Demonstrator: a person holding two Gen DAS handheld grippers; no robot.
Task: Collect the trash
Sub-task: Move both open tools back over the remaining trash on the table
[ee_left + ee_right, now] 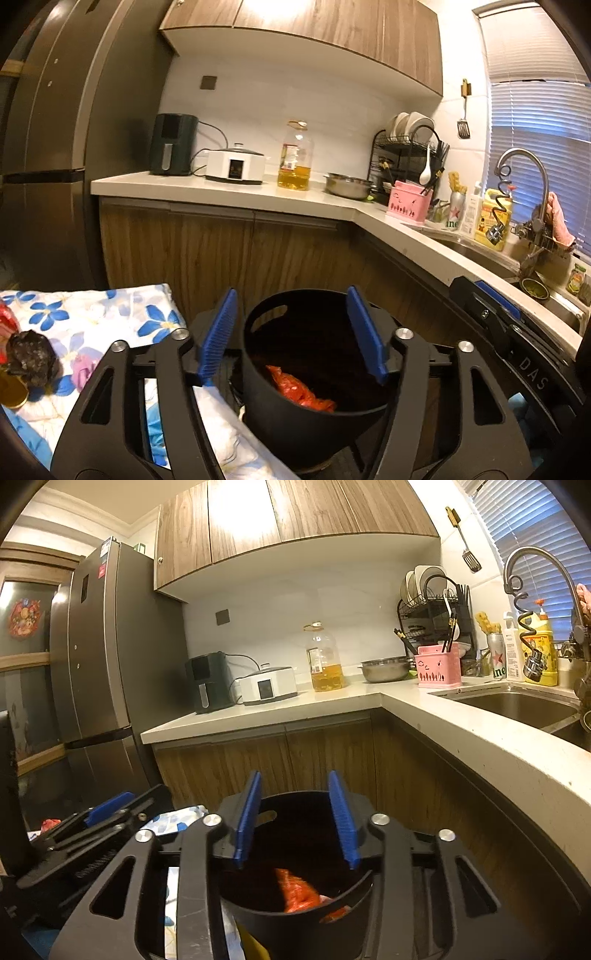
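Note:
A black round bin (295,424) stands below both grippers, with crumpled red plastic trash (299,389) inside it; the bin (295,926) and the red trash (297,890) also show in the right wrist view. My left gripper (291,336) is open and empty above the bin's mouth. My right gripper (297,819) is open and empty above the same bin. A crumpled black bag (31,356) and a red wrapper (7,323) lie on the flowered cloth (110,317) at the left.
An L-shaped counter (229,194) carries an air fryer (171,144), cooker (234,166), oil bottle (295,157), steel bowl (349,184), pink caddy (408,203) and dish rack. The sink (517,705) is at the right. The fridge (96,657) stands left.

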